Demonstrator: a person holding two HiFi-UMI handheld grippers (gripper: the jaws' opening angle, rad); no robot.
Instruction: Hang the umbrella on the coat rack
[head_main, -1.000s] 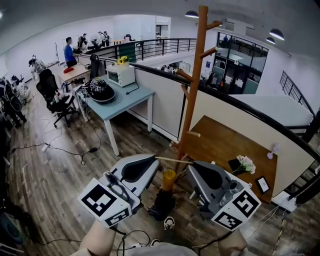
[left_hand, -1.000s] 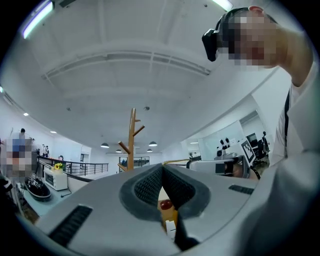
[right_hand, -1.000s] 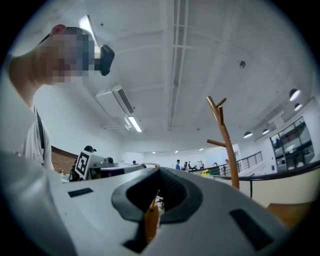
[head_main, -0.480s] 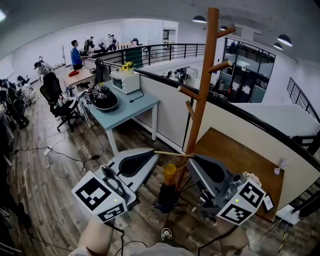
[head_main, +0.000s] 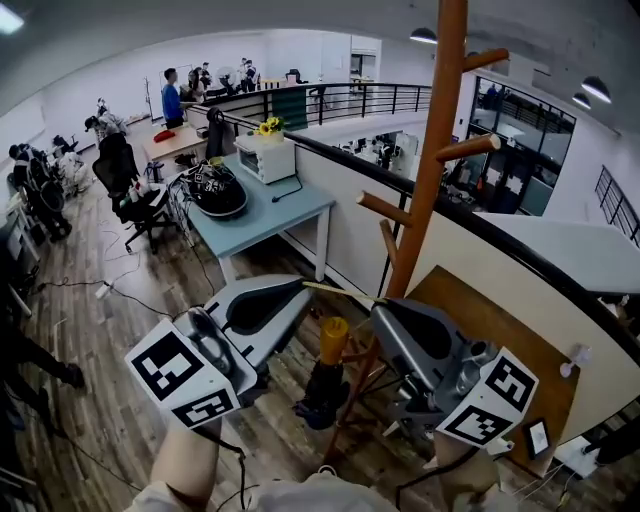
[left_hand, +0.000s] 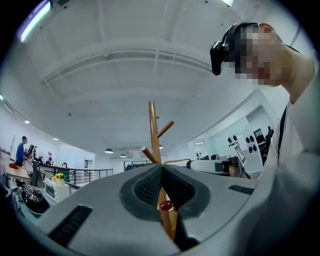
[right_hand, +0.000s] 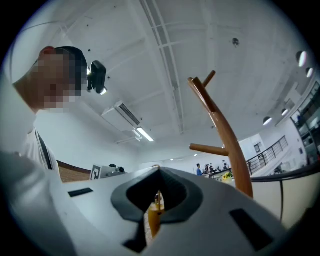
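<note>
The umbrella (head_main: 326, 375) hangs upright between my two grippers, yellow handle on top and dark folded body below. Its thin tan wrist strap (head_main: 340, 292) is stretched level between the jaw tips. My left gripper (head_main: 300, 286) is shut on the strap's left end and my right gripper (head_main: 380, 305) on its right end. The wooden coat rack (head_main: 430, 180), with angled pegs, rises just behind and right of them. In the left gripper view the shut left gripper (left_hand: 161, 167) points up at the coat rack (left_hand: 154, 135). The right gripper (right_hand: 159, 172) view shows the coat rack (right_hand: 226, 140) at right.
A blue-grey table (head_main: 290, 210) with a toaster oven (head_main: 265, 157) and a dark helmet (head_main: 218, 190) stands left of the rack. A black-topped half wall (head_main: 520, 260) runs behind it, above a wooden desk (head_main: 510, 330). Office chairs (head_main: 130, 195) and several people (head_main: 175, 97) are far left.
Both grippers and the umbrella have come closer to the coat rack, which now looms larger and higher. The strap stays stretched between the shut jaws.
</note>
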